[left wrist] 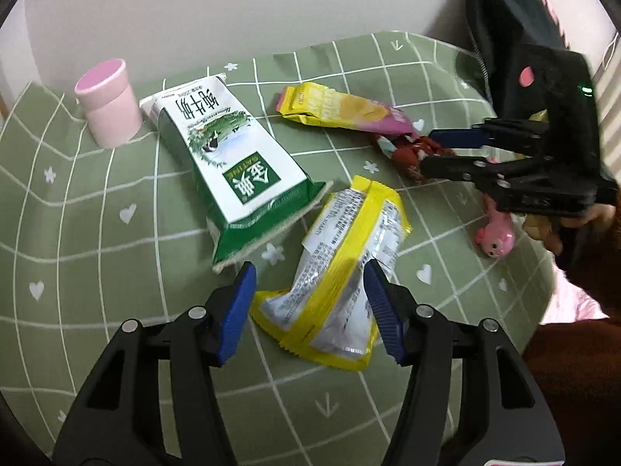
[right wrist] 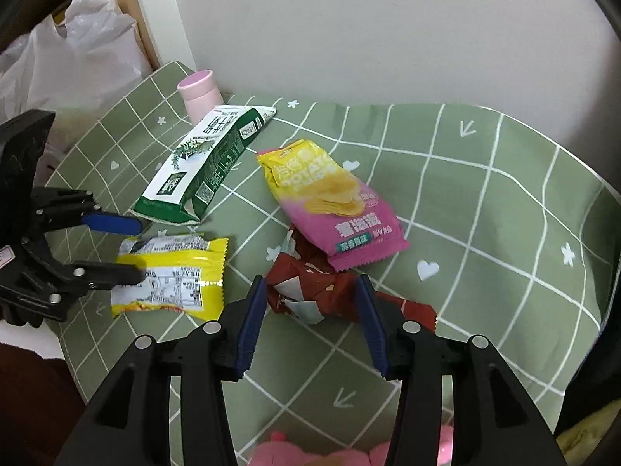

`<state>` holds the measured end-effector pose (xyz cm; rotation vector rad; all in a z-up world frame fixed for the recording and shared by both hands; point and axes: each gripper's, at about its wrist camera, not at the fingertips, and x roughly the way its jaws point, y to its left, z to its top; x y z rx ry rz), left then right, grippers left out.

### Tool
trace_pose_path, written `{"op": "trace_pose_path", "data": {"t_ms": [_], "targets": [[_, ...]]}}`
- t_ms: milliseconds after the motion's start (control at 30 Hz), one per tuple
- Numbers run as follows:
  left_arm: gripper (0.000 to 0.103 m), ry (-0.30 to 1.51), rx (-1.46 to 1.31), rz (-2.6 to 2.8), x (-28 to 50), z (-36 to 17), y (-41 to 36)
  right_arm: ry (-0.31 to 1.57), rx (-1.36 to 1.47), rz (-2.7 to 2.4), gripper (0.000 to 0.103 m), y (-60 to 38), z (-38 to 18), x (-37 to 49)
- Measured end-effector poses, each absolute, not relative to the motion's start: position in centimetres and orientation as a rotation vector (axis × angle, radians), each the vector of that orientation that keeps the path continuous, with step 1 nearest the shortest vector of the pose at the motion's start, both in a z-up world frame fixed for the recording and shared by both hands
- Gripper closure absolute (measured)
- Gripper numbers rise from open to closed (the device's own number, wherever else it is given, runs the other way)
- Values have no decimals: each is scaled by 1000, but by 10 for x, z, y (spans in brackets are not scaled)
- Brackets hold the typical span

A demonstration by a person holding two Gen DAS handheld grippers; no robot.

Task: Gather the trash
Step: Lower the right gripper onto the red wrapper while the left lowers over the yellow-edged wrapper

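While both tools hang open, left tool (left wrist: 310,291) straddles yellow wrapper (left wrist: 341,283) w/o pinching; right tool (right wrist: 310,310) brackets red wrapper (right wrist: 310,291), near-centre of desk (right wrist: 504,213), lined up for pickup.

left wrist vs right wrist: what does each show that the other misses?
Left wrist only: pink pig toy whole, beside the right gripper.
Right wrist only: white plastic bag off the table's left edge; chips bag's printed front.
Both: milk carton, yellow wrapper between the left gripper fingers, red wrapper between the right's, chips bag, pink cup, green checked cloth.
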<state>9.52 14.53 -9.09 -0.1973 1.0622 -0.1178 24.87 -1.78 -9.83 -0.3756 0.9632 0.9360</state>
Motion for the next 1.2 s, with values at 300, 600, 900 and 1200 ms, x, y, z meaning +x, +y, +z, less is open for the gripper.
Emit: {"op": "trace_pose_path", "data": {"t_ms": [300,600,900,1200], "targets": [[48,1055,-177,-194,88,-80,133,1016,-197,997,69,-32,-84,261],[48,1033,-216,-97,91,-79,147,1059,-229,919,56,-46,-100,270],[48,1024,-273,-28,79,-77,169,1018,-278,1111,56,-19,-83,225],[48,1016,-279,-22,70,-75,166,1015,-383,1022,56,11,-110,242]]}}
